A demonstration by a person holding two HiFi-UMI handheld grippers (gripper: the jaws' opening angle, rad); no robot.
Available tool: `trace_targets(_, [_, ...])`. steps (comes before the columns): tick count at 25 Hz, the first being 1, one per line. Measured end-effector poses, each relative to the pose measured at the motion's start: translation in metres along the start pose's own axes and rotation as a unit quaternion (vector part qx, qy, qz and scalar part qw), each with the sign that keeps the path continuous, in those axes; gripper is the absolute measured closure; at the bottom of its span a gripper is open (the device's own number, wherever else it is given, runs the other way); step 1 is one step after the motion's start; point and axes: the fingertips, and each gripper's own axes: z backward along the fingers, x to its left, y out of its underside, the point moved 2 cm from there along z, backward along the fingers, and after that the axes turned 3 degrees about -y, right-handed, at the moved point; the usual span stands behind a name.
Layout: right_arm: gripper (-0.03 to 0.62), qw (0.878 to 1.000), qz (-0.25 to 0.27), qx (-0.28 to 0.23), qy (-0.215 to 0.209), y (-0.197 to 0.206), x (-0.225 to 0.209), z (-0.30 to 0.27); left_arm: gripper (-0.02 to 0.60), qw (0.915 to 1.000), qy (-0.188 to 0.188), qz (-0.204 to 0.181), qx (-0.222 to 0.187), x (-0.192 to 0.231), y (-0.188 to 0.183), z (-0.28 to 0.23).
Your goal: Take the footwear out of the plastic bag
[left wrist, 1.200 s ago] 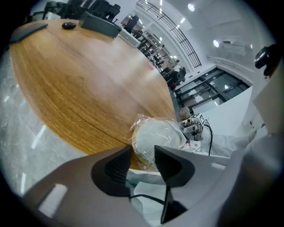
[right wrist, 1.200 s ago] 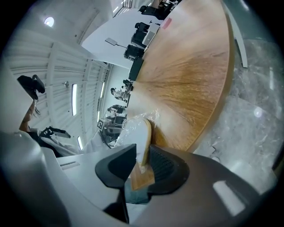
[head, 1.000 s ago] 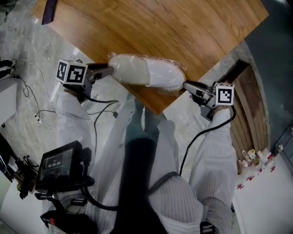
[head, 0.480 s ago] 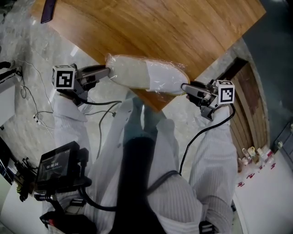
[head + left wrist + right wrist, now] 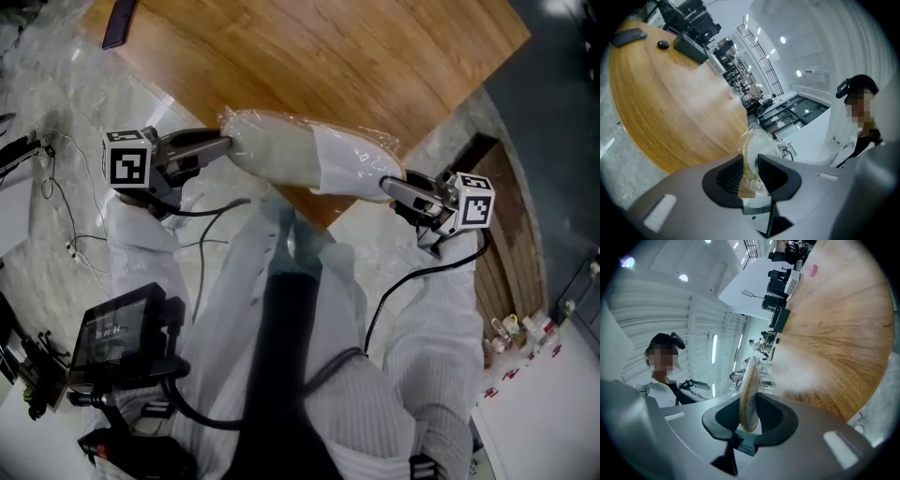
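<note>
2 grippers carry 1 item between them at the near corner of the brown wooden table (image 5: 337, 66). The item is a white fabric slipper (image 5: 291, 155) sealed inside a clear plastic bag (image 5: 367, 142). It lies lengthwise from one tool to the other, over the table's edge.

The left gripper (image 5: 223, 147) is at the slipper's left end. In the left gripper view its jaws (image 5: 751, 164) are closing, with a bunched fold of the bag (image 5: 754, 140) pinched between the pads. The table (image 5: 670, 103) lies beyond it.

The right gripper (image 5: 386, 185) is at the opposite, smoother end. In the right gripper view its jaws (image 5: 749, 413) are closing too. A thin pale edge of the bagged slipper (image 5: 749, 380) stands upright between the pads and touches them. The table surface (image 5: 843, 333) runs off to the right.

Whether the underside of the bag touches the table cannot be told from any view.
</note>
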Motion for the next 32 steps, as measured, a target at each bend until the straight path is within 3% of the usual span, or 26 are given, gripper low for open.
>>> trace_targets(6, [0.510, 0.999, 0.019, -0.038, -0.030, -0.016, 0.025, 0.027, 0.504, 0.9967, 0.042, -0.061, -0.031, -0.046, -0.032, 0.004])
trace_targets(9, [0.510, 0.997, 0.023, -0.056, -0.039, -0.020, 0.033, 0.041, 0.567, 0.9943, 0.046, -0.083, -0.050, -0.057, -0.043, 0.009])
trace_targets(11, [0.510, 0.997, 0.026, -0.067, -0.038, -0.020, 0.036, 0.049, 0.577, 0.9931, 0.045, -0.092, -0.057, -0.060, -0.047, 0.010])
trace_targets(20, [0.511, 0.992, 0.052, -0.117, 0.018, -0.019, 0.048, 0.098, 0.578, 0.9921, -0.007, -0.096, -0.080, -0.046, -0.049, 0.034])
trace_targets(23, [0.511, 0.986, 0.065, -0.143, 0.050, -0.020, 0.054, 0.119, 0.578, 0.9906, -0.036, -0.093, -0.093, -0.037, -0.051, 0.044])
trace_targets(27, [0.511, 0.973, 0.088, -0.175, 0.125, -0.020, 0.059, 0.141, 0.578, 0.9838, -0.093, -0.097, -0.119, -0.025, -0.057, 0.059])
trace_targets(29, [0.511, 0.959, 0.109, -0.193, 0.174, -0.023, 0.063, 0.149, 0.578, 0.9769, -0.125, -0.104, -0.139, -0.021, -0.063, 0.065])
trace_targets(32, [0.511, 0.928, 0.180, -0.203, 0.256, -0.033, 0.076, 0.150, 0.578, 0.9597, -0.174, -0.132, -0.177, -0.019, -0.075, 0.068])
